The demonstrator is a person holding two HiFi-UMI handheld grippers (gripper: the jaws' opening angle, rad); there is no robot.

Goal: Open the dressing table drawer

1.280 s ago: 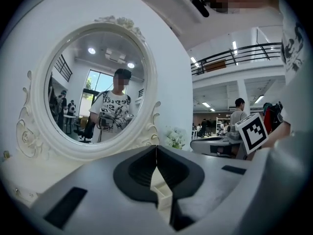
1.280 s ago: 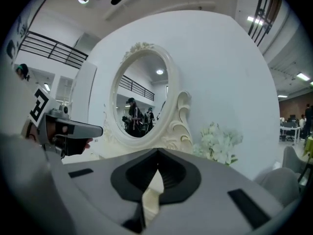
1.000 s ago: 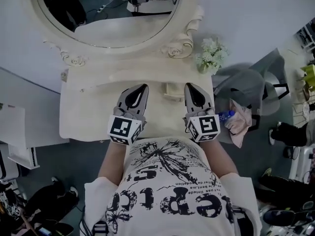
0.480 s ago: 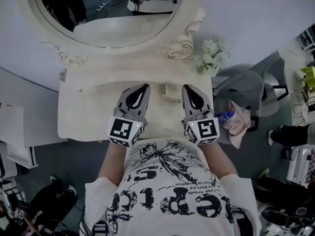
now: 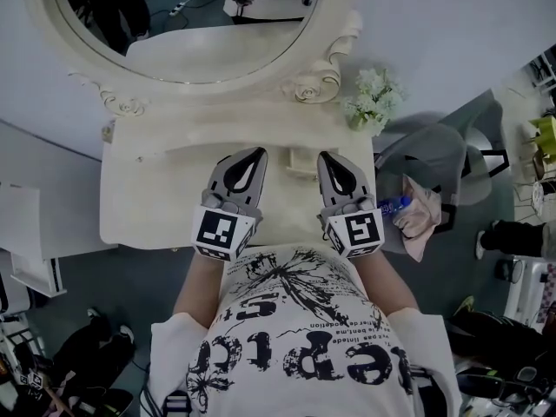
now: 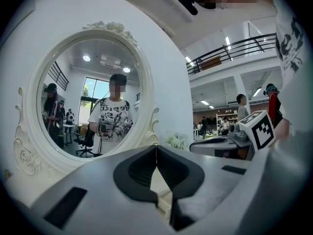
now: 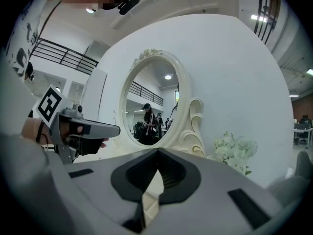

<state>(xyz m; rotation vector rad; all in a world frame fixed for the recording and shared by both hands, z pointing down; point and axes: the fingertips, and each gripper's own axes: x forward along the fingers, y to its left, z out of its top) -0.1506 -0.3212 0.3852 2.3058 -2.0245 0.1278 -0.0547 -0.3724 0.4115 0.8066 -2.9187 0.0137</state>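
Behind dressing table top point(image 5: 148, 207), mirror point(image 5: 187, 24); right of mirror, flowers point(image 5: 372, 98).

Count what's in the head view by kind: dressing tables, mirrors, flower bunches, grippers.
dressing table: 1
oval mirror: 1
flower bunch: 1
grippers: 2 (left gripper, right gripper)
Total: 5

your dressing table point(image 5: 143, 202): cream-white, flat top, rounded front corners, standing against the white wall point(image 5: 452, 33). carved scrolls frame 1 oval mirror point(image 5: 187, 20) at its back. the drawer front is out of sight under the top; open or shut, you can't tell.
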